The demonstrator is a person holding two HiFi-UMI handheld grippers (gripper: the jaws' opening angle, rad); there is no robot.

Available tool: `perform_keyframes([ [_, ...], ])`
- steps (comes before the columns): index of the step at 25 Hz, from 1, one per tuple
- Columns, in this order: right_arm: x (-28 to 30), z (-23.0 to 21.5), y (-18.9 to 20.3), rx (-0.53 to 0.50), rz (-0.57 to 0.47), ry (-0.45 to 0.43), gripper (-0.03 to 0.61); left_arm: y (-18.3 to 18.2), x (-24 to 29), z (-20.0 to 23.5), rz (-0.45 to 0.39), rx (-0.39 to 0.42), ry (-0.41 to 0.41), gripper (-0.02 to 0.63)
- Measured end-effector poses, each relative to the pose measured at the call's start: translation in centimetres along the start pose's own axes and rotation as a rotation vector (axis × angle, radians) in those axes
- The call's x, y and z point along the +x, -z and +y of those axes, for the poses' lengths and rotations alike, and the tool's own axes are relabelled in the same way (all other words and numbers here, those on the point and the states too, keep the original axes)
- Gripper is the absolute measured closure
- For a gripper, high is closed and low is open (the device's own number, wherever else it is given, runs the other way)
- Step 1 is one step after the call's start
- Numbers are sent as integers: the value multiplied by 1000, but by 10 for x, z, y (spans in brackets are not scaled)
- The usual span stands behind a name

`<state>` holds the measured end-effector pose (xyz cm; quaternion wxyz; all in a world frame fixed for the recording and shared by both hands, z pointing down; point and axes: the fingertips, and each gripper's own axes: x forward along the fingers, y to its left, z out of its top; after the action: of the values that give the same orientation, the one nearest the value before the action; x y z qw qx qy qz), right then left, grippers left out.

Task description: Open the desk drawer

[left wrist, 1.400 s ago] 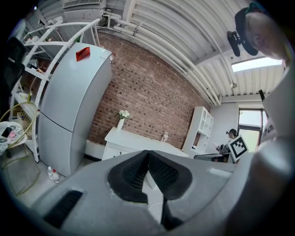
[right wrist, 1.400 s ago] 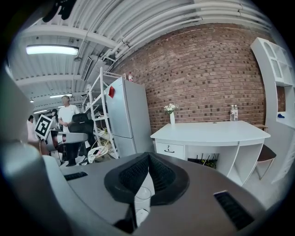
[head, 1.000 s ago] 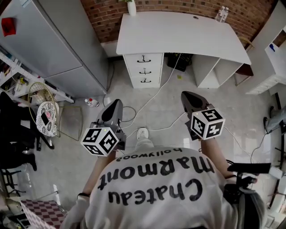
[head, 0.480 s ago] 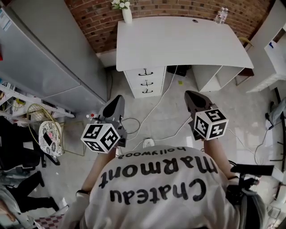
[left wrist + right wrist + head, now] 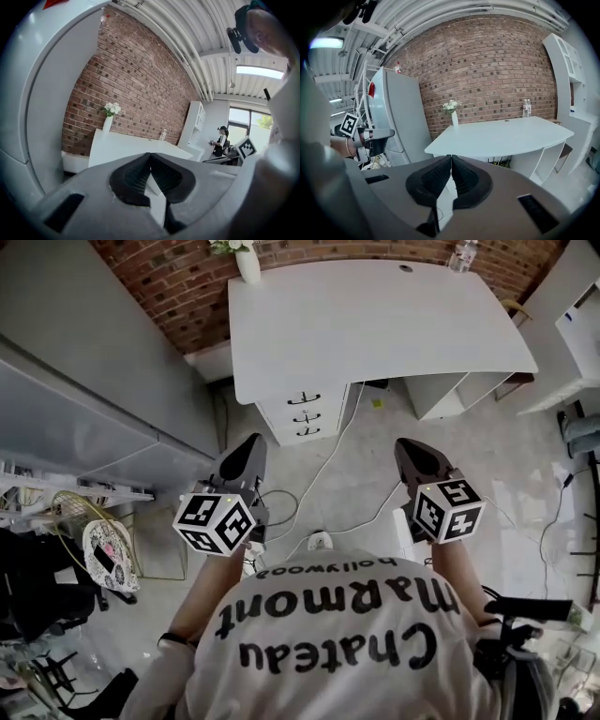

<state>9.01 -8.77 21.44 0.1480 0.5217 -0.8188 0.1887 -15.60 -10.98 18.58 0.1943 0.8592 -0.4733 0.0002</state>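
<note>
Three drawers (image 5: pixel 304 413) sit stacked under the left end of the white desk (image 5: pixel 375 320), each with a small dark handle. All three fronts look flush, so as far as I can see nothing of the task is done yet. The task does not say which drawer is meant; I judge the top handle (image 5: pixel 302 398) the likeliest target. My left gripper (image 5: pixel 249 442) has its jaws pressed together with nothing between them, and my right gripper (image 5: pixel 406 445) is closed and empty too. Both hang over the floor (image 5: pixel 375 457), well short of the desk's front edge, the left one nearer the drawers. A vase (image 5: pixel 247 262) stands at the far left corner of the desk top, a bottle (image 5: pixel 459 253) near the far right corner. A white cable (image 5: pixel 328 451) trails across the floor between me and the drawers. What is left, I judge: close the gap, part one pair of jaws, take a handle and pull the drawer out.
</note>
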Motion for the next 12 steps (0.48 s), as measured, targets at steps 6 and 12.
perform_keyframes([
  [6, 20, -8, 23, 20, 61, 33, 565, 22, 35, 28, 59, 6, 32, 598],
  [12, 32, -18, 89, 105, 199, 46, 565, 79, 72, 55, 128, 29, 5, 598],
])
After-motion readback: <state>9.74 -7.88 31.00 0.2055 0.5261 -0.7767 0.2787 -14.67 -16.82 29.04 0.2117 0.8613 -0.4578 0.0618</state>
